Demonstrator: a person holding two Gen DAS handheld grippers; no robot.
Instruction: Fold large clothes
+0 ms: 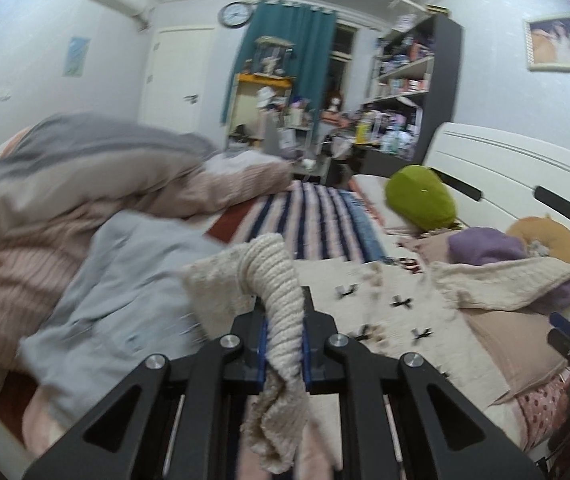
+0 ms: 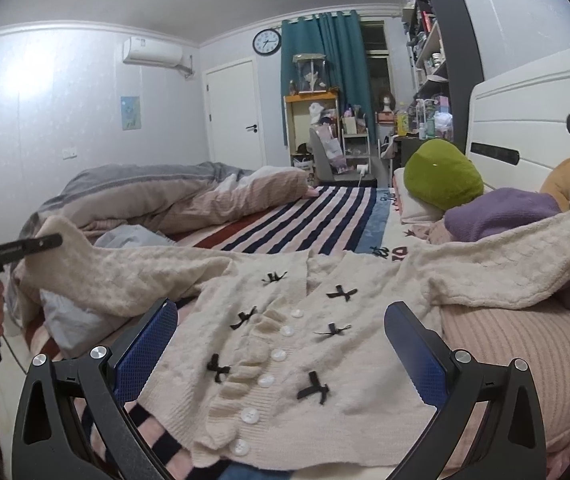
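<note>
A cream knit cardigan (image 2: 285, 340) with white buttons and small black bows lies front-up on the bed. My left gripper (image 1: 284, 320) is shut on the ribbed cuff of its left sleeve (image 1: 281, 280) and holds it lifted; that gripper also shows at the left of the right wrist view (image 2: 51, 240), with the sleeve (image 2: 125, 276) stretched up to it. My right gripper (image 2: 281, 332) is open and empty, jaws wide apart just above the cardigan's front. The other sleeve (image 2: 505, 264) drapes over pillows at the right.
A rumpled grey-pink duvet (image 2: 157, 196) is heaped at the far left beside a striped blanket (image 2: 317, 216). A light blue garment (image 1: 133, 292) lies left of the cardigan. A green cushion (image 2: 441, 174), purple cloth (image 2: 501, 210) and pink pillow (image 2: 525, 360) sit by the white headboard (image 2: 533, 108).
</note>
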